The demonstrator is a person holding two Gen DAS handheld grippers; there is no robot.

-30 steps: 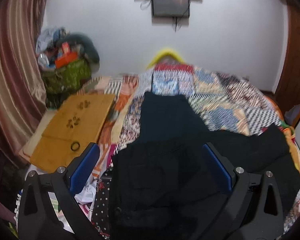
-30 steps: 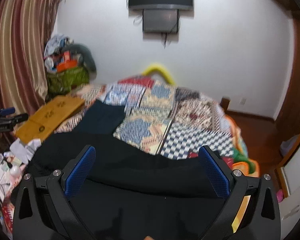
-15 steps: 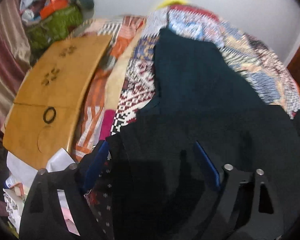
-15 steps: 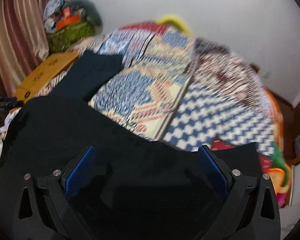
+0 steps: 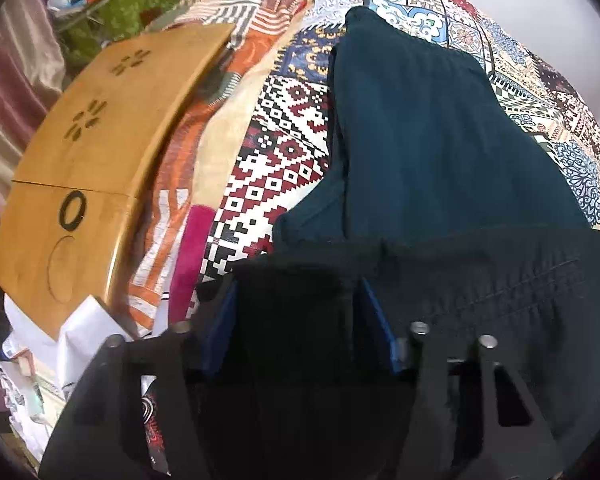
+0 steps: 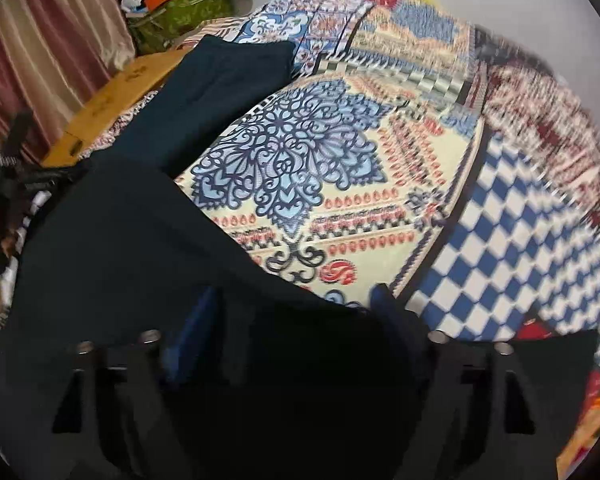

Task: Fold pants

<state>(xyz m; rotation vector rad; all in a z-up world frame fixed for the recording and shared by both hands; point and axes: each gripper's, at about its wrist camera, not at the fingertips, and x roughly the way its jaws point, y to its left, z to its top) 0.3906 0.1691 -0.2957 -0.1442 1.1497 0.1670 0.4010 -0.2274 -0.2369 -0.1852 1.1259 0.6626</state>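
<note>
Down low over the bed, the left gripper [image 5: 296, 308] sits with its blue-padded fingers [image 5: 374, 320] partly apart, a bunched fold of the black pants [image 5: 480, 300] lying between them; whether the pads actually press the cloth cannot be told. The pants are matte, soft fabric, with a gathered, stitched waistband showing as fine ridges just right of that gripper. Ahead of it lies a second garment, a dark teal folded piece [image 5: 428, 128] with smooth, flat panels and a straight far hem, resting on the patchwork bedspread [image 5: 284, 152]. The bedspread is a busy printed cotton of geometric red, black and white blocks. Left of the gripper a glossy wooden lap tray [image 5: 88, 152] with rounded corners, petal-shaped slots and a black ring mark rests at the bed's edge, and crumpled white cloth [image 5: 80, 332] lies near its closer corner.

From the right wrist, the right gripper [image 6: 292, 308] also has its fingers spread wide, straddling the black pants [image 6: 120, 260], whose edge runs diagonally across the blue medallion print of the bedspread [image 6: 340, 200]. Grip on the cloth cannot be confirmed here either. Striped satin curtains [image 6: 52, 40] hang far to the left.
</note>
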